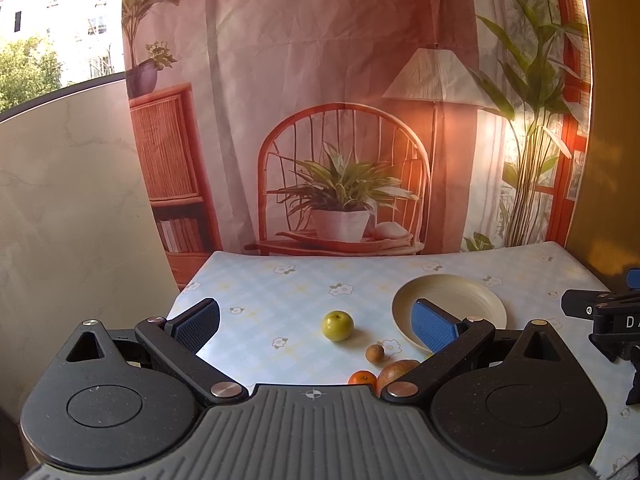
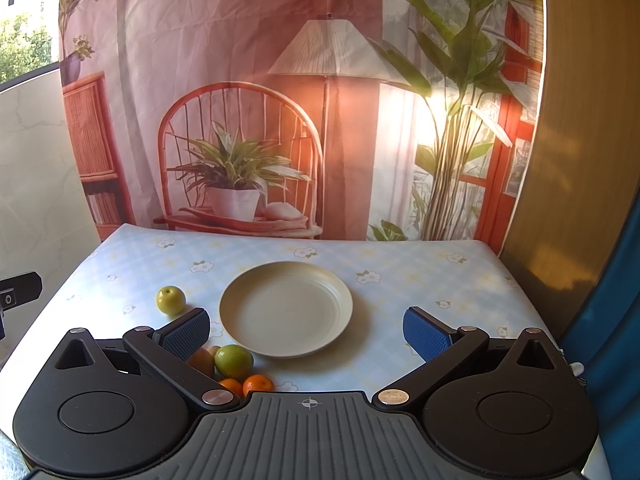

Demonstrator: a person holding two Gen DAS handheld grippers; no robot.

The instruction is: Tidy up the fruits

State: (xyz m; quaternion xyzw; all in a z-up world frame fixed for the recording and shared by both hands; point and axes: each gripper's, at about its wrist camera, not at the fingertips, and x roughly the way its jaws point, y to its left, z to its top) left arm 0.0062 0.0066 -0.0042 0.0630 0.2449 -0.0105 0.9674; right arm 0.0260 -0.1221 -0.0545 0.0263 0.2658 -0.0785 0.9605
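A cream plate (image 2: 286, 308) sits empty mid-table; it also shows in the left wrist view (image 1: 460, 296). A green fruit (image 1: 337, 325) lies alone left of the plate, also in the right wrist view (image 2: 171, 300). Near the front lie a second green fruit (image 2: 233, 361), two small oranges (image 2: 258, 384), a brownish fruit (image 2: 201, 361) and a small brown longan (image 1: 375, 353). My left gripper (image 1: 316, 322) is open and empty, above the table in front of the lone green fruit. My right gripper (image 2: 306, 334) is open and empty in front of the plate.
The table (image 2: 400, 276) has a pale blue flowered cloth. A printed backdrop (image 2: 260, 100) hangs behind its far edge. A marble wall (image 1: 72, 200) stands at left and a wooden panel (image 2: 560, 200) at right. The right gripper's body (image 1: 604, 316) shows at the left view's right edge.
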